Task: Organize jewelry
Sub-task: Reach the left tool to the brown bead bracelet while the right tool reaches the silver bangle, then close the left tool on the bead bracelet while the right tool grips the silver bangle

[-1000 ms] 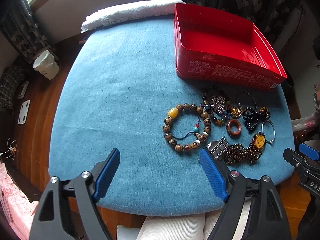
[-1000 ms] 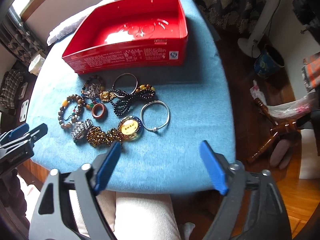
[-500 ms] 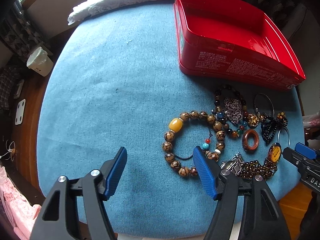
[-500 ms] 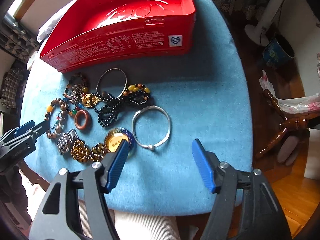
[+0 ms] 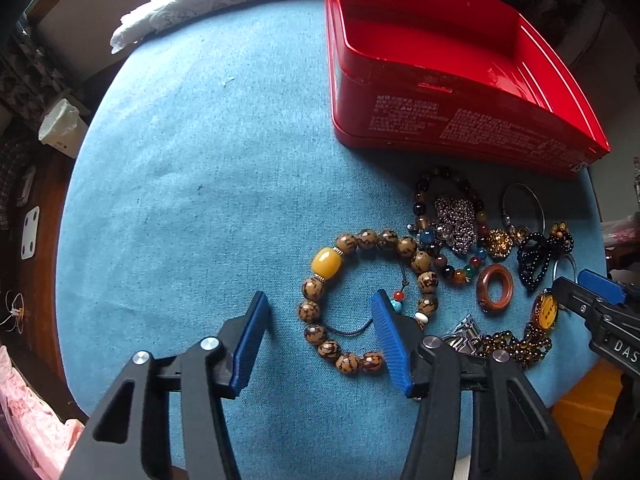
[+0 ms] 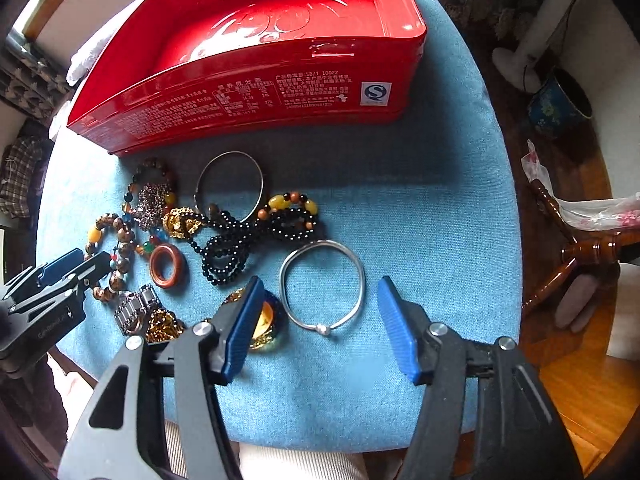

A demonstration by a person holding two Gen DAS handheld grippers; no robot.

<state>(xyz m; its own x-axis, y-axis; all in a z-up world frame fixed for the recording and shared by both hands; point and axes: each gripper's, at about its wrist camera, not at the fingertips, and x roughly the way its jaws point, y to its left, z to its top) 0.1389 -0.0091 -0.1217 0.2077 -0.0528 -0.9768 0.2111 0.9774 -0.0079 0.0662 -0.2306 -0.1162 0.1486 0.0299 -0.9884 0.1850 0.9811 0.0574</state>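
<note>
Jewelry, a loose cluster of bead bracelets, bangles and rings, lies on the blue-cloth counter (image 5: 192, 184) just in front of an open, empty red rectangular tin (image 6: 256, 92), apparently laid out so each piece can be lifted into the tin.

The left gripper (image 5: 320, 332), jaws spread and holding nothing, hangs low over the brown speckled wooden-bead bracelet with a large yellow bead (image 5: 360, 296), which sits at the tin's left front, a little farther from it than the other pieces. One blue finger crosses the bracelet's ring while the other stands outside it over bare cloth, a pose that reads as lining up to pinch its near arc.

The right gripper (image 6: 320, 320), also released and empty, points toward the tin with the thin silver wire bangle (image 6: 323, 286) lying between its fingers; the left finger overlaps a round amber-faced pendant (image 6: 266, 320). Whether either gripper touches the cloth cannot be told.

Black bead strands (image 6: 228, 248) and a reddish-brown ring (image 6: 167, 266) lie between the bangle and the tin, untouched.
</note>
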